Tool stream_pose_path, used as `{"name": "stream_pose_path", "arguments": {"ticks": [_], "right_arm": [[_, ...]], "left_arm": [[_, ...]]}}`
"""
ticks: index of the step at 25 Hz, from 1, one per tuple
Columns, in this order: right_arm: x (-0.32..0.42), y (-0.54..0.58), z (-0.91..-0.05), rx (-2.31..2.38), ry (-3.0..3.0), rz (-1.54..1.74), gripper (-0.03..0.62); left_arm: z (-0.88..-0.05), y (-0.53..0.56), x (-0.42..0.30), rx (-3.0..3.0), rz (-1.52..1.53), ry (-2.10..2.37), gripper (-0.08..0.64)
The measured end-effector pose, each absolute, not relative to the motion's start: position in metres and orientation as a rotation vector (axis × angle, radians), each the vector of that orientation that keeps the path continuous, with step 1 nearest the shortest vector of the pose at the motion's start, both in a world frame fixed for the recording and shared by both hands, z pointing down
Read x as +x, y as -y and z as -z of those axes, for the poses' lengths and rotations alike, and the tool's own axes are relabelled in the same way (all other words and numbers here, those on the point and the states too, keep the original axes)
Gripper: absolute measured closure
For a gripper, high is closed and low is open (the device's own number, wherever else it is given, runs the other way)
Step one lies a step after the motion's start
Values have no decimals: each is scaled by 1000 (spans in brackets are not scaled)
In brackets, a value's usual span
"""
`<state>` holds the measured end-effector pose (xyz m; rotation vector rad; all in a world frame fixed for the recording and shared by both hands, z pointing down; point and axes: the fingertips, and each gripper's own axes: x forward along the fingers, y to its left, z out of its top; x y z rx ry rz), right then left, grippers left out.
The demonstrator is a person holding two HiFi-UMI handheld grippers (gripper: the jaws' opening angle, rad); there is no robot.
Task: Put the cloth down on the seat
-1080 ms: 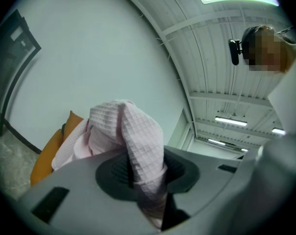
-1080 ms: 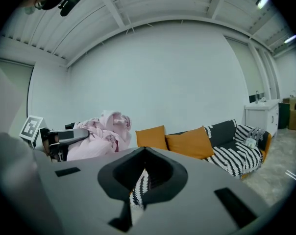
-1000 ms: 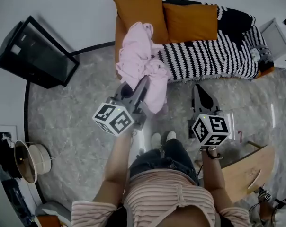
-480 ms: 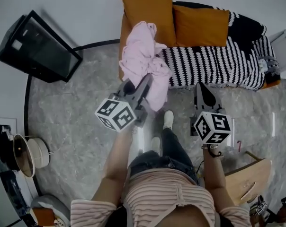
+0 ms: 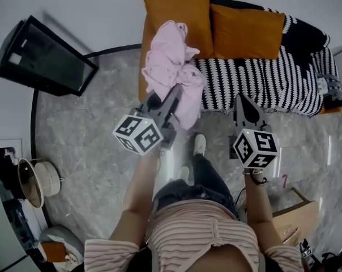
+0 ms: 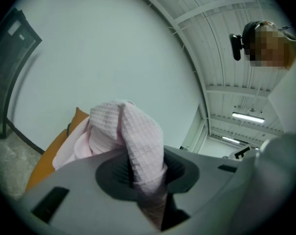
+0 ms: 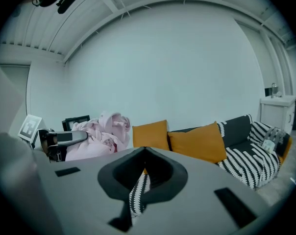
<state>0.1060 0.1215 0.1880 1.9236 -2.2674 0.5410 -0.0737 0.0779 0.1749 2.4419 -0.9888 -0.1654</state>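
Fingers (image 6: 111, 175) of left gripper (image 5: 174, 92) clamped on pink cloth (image 5: 171, 67), right gripper (image 7: 144, 151) closed empty, head view shows cloth above seat (image 5: 141, 78)

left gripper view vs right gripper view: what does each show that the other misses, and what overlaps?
Only the left gripper view: the pinch itself, with the left gripper closed on a fold of the pink cloth, plus the ceiling lights.

Only the right gripper view: the right gripper with its jaw tips together and nothing held, the striped blanket and the white cabinet.

Both: the pink cloth, part of the orange cushions and the pale wall.
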Motion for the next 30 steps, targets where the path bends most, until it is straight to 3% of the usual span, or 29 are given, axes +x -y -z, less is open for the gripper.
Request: {"name": "stream_pose_path", "arguments": {"ticks": [11,30], "right_arm": [[137,-37,-221,1817,2263,-619,584],[125,23,-301,1636,2243,-698,584]], "left_arm": [[-208,-3,-40,2368,100,1047,454],[-296,61,-31,2248,-31,1109,454]]}}
